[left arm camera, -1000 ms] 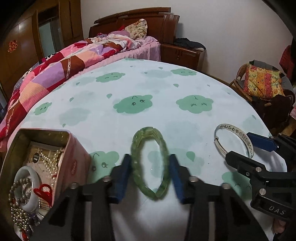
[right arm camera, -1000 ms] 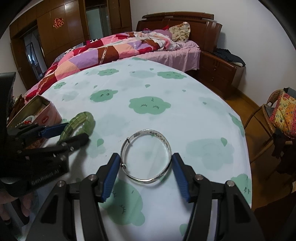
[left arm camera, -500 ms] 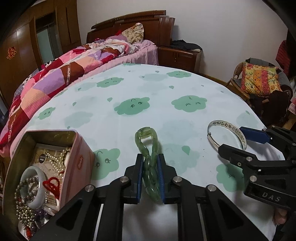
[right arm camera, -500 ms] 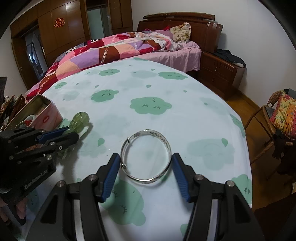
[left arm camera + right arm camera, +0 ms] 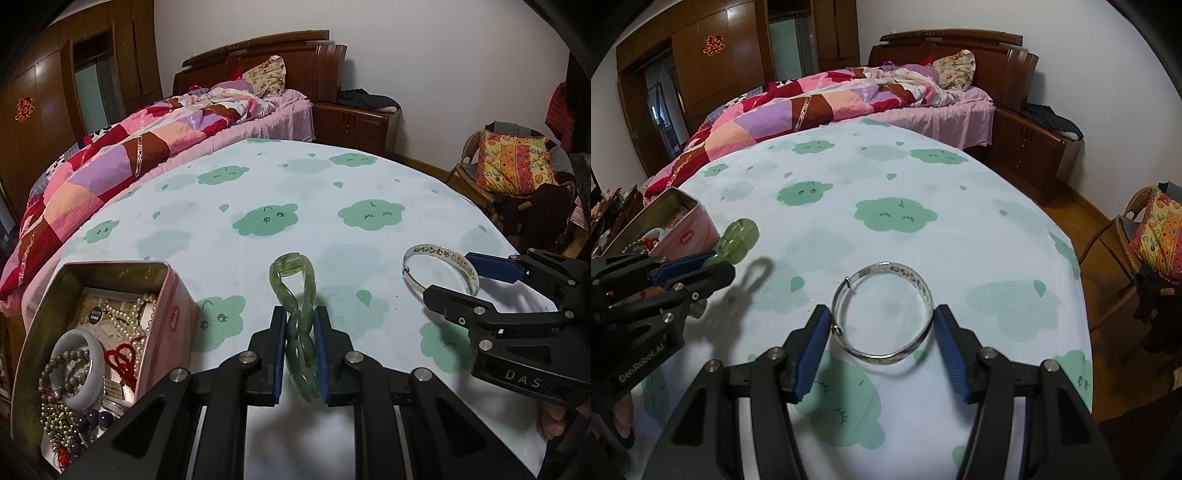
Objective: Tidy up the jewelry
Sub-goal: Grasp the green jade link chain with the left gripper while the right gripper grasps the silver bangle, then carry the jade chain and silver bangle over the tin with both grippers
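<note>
Left gripper (image 5: 300,354) pressed together on the green jade-like beaded bracelet (image 5: 297,314), squashing it into a narrow twisted loop; the free end sticks out forward past the blue pads. In the right wrist view the bracelet (image 5: 737,236) is off the cloth, its loop shadow falling on the table just beside it. Right gripper (image 5: 881,328) is spread wide, blue pads on either side of the round silver engraved bangle (image 5: 882,314); left pad touching or almost touching the bangle at its clasp, right pad just beside the rim, contact hard to tell. Bangle lies flat on the round table with white cloth printed with green clouds (image 5: 886,184), near the table's near edge, toward its right side. In the left wrist view the bangle (image 5: 441,266) sits between the right gripper's fingers.

Open pink rectangular tin box (image 5: 173,314) stands at the table's left edge, just beside the left gripper. Inside: white jade-like bangle (image 5: 88,373), white pearl strand (image 5: 129,321), grey bead bracelet (image 5: 66,358), red knotted cord (image 5: 122,360), purple beads (image 5: 98,419), all piled together. Behind the table a bed with pink patchwork quilt (image 5: 129,155), wicker chair with yellow patterned cushion (image 5: 513,166) off the right side.
</note>
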The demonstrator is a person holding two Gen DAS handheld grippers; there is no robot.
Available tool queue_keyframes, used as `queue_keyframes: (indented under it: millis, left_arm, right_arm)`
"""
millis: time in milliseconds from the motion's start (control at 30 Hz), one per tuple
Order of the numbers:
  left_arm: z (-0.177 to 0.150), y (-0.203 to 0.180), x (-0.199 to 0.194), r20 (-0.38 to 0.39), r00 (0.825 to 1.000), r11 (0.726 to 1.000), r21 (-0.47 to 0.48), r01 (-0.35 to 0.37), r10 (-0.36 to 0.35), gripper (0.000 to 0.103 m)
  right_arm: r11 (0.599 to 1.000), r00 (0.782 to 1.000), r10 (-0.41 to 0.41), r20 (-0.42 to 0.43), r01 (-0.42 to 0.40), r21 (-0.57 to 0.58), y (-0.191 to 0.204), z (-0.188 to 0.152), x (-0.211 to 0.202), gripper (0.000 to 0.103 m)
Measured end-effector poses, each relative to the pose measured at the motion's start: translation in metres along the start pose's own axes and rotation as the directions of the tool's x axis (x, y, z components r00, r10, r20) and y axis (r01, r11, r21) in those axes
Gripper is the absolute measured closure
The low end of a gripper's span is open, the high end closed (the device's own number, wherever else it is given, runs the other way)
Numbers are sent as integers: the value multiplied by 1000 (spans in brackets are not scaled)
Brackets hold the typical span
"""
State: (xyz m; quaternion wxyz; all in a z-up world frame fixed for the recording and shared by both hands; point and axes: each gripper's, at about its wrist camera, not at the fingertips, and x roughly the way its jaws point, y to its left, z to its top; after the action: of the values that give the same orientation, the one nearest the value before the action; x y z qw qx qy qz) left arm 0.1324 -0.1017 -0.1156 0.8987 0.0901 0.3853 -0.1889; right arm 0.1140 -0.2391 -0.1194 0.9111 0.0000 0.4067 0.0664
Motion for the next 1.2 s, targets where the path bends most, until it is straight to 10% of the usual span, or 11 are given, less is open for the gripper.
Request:
queue_keyframes:
  millis: [1200]
  left_arm:
    - [-7, 33, -105, 165, 985, 998, -36, -46, 52, 89]
  right_arm:
    - [988, 983, 29, 179, -1, -154, 58, 16, -49, 44]
